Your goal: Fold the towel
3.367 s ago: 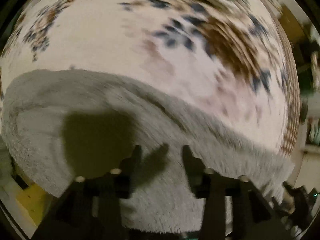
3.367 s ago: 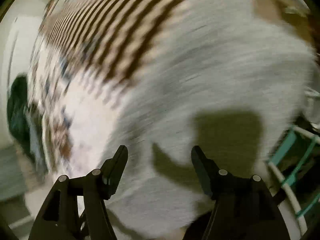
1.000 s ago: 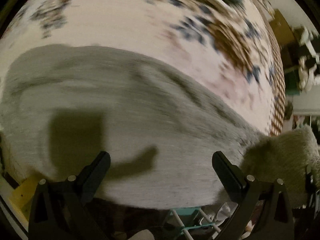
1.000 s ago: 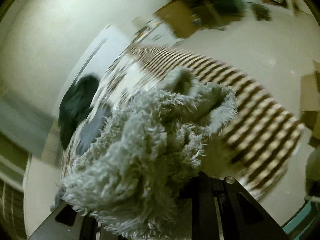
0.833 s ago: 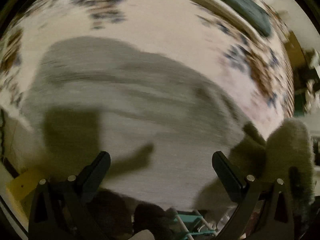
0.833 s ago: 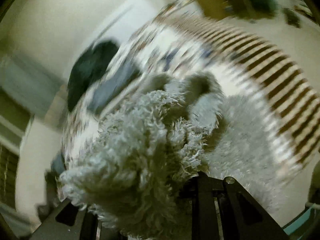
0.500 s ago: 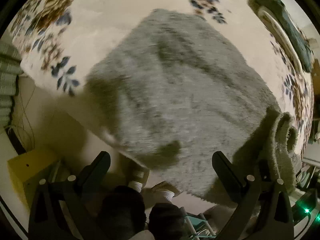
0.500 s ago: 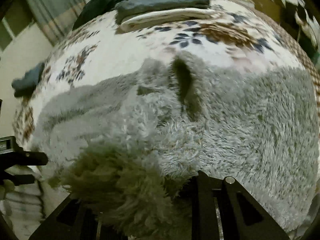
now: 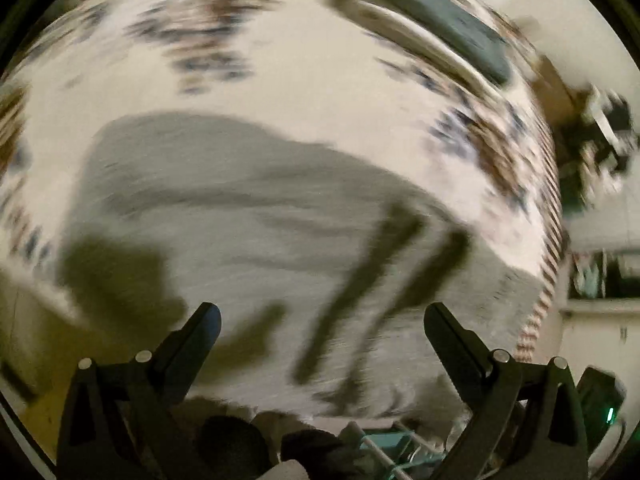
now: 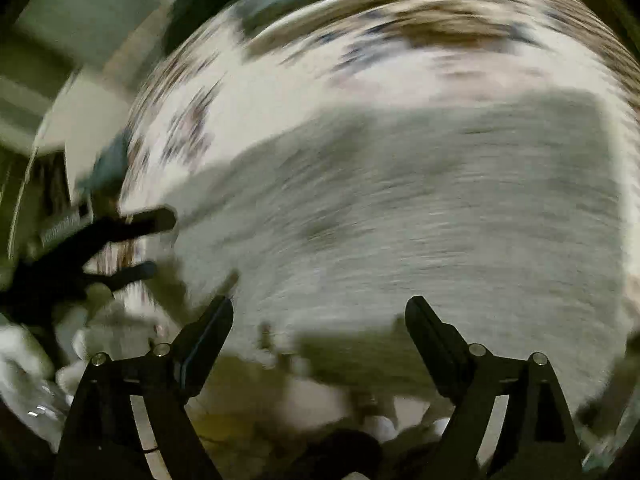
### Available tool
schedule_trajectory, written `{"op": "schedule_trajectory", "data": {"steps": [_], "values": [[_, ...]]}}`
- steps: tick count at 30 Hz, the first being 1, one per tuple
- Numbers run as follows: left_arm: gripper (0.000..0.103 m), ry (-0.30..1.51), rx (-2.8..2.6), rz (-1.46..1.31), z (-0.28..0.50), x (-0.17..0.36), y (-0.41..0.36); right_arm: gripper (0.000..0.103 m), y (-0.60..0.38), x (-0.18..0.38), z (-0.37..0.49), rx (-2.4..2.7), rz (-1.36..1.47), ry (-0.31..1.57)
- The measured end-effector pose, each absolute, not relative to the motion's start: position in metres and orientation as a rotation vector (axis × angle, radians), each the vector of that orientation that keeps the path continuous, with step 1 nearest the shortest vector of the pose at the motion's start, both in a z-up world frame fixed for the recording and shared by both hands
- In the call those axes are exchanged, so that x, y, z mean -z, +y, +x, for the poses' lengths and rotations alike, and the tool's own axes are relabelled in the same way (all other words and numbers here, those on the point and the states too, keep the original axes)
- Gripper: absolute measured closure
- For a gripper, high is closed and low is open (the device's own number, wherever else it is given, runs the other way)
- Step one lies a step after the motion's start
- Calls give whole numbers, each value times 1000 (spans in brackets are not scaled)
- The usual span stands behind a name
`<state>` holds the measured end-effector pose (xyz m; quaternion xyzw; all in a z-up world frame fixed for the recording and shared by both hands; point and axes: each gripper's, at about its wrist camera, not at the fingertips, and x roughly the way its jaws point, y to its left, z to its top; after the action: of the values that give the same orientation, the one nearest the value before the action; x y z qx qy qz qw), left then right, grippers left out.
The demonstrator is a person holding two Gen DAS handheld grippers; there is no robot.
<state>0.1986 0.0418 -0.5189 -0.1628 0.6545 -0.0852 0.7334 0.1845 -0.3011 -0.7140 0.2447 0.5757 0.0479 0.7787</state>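
Both views motion-blurred. Grey towel [image 9: 248, 232] lies spread flat on a bed with a floral bedspread [image 9: 312, 80], near its front edge; no gripper touches it.

Left gripper [image 9: 322, 316]: jaws spread wide, nothing between them, held above the towel's near edge. Right gripper [image 10: 319, 310]: jaws likewise wide apart and empty.

Containers: a teal wire rack [image 9: 384, 446] shows at 6 o'clock in the left view; contents not readable.

Left view only: folded dark cloth [image 9: 448, 36] at 1 o'clock on the bedspread. Right view only: the left gripper seen from the side at 9 o'clock, fingers parted.
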Motion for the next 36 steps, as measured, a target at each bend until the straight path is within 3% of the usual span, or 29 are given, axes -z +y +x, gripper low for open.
{"op": "schedule_trajectory", "data": {"steps": [8, 10, 11, 13, 15, 18, 23, 25, 27, 29, 30, 31, 36], "values": [[1, 1510, 251, -152, 240, 584, -52, 13, -492, 767, 178, 268, 791, 1267], [30, 1538, 253, -139, 244, 604, -55, 13, -517, 792, 184, 242, 862, 1306], [40, 1537, 263, -165, 244, 608, -52, 13, -525, 806, 187, 206, 910, 1333], [78, 1506, 287, -223, 240, 602, -43, 15, -531, 827, 190, 154, 999, 1372], [88, 1492, 281, -251, 233, 592, -34, 55, -531, 829, 193, 135, 978, 1353], [88, 1493, 253, -324, 222, 584, -19, 71, -536, 816, 195, 151, 977, 1317], [86, 1533, 213, -380, 219, 597, -9, 72, -541, 809, 200, 168, 946, 1323], [84, 1526, 215, -418, 222, 594, -15, 68, -538, 812, 203, 184, 916, 1377], [83, 1491, 236, -476, 220, 583, -9, 44, -530, 808, 213, 199, 873, 1407], [67, 1428, 233, -509, 212, 565, 6, 29, -524, 793, 212, 208, 828, 1389], [42, 1399, 227, -518, 207, 555, 15, 17, -524, 787, 209, 212, 811, 1375], [18, 1368, 220, -531, 199, 547, 26, 13, -520, 778, 204, 217, 791, 1359], [15, 1256, 40, -648, 154, 528, 108, 11, -491, 738, 183, 214, 762, 1300]]}}
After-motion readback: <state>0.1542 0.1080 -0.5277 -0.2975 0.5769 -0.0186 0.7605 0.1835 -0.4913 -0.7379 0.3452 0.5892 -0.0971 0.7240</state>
